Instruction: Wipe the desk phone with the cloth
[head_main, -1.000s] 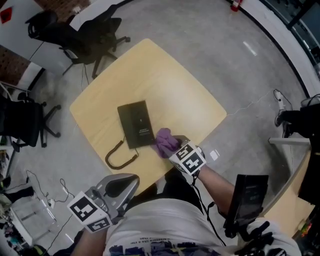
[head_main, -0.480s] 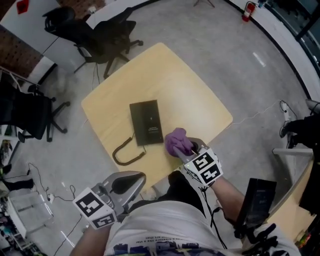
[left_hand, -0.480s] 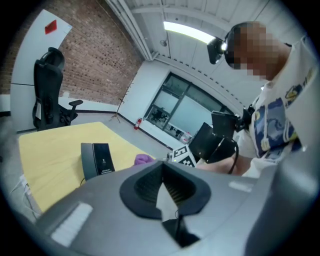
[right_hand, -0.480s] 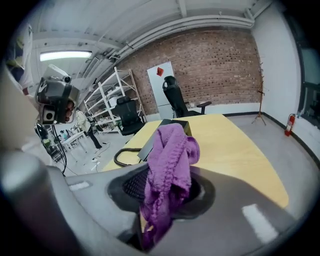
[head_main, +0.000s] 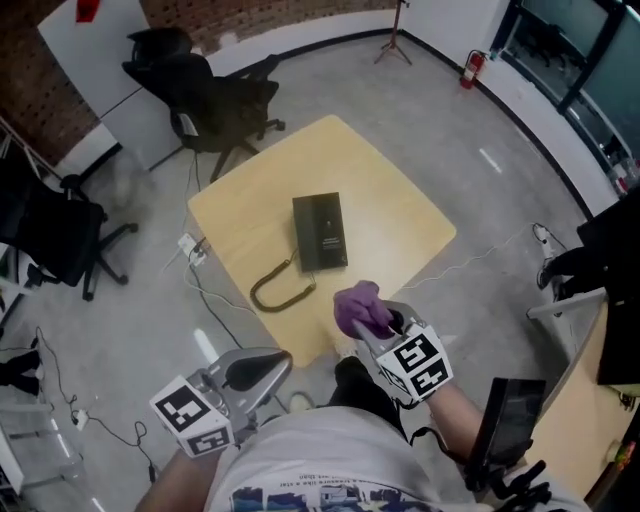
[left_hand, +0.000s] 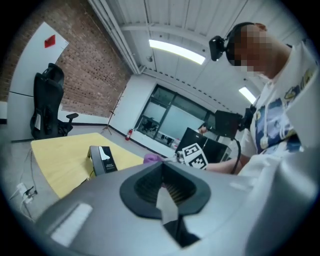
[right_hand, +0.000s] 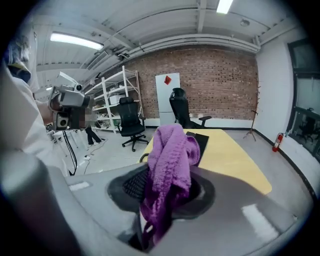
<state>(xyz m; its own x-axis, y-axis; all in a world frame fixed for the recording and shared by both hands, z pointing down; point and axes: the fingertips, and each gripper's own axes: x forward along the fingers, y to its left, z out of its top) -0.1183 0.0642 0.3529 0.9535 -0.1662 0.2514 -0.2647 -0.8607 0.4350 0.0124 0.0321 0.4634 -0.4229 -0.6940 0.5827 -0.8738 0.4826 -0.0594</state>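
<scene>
Since the right gripper (head_main: 392, 338) had the purple cloth (head_main: 358, 306) pinched in its jaws over the table's (head_main: 400, 205) near right edge, by the near corner, it was clearly the closer one to the desk phone (head_main: 320, 232). That phone lay mid-table, ahead and a bit left of the cloth, not touching, long axis running near-to-far. Left gripper (head_main: 243, 372) hung off the table past the near corner, jaws pressed together on nothing, I think.
</scene>
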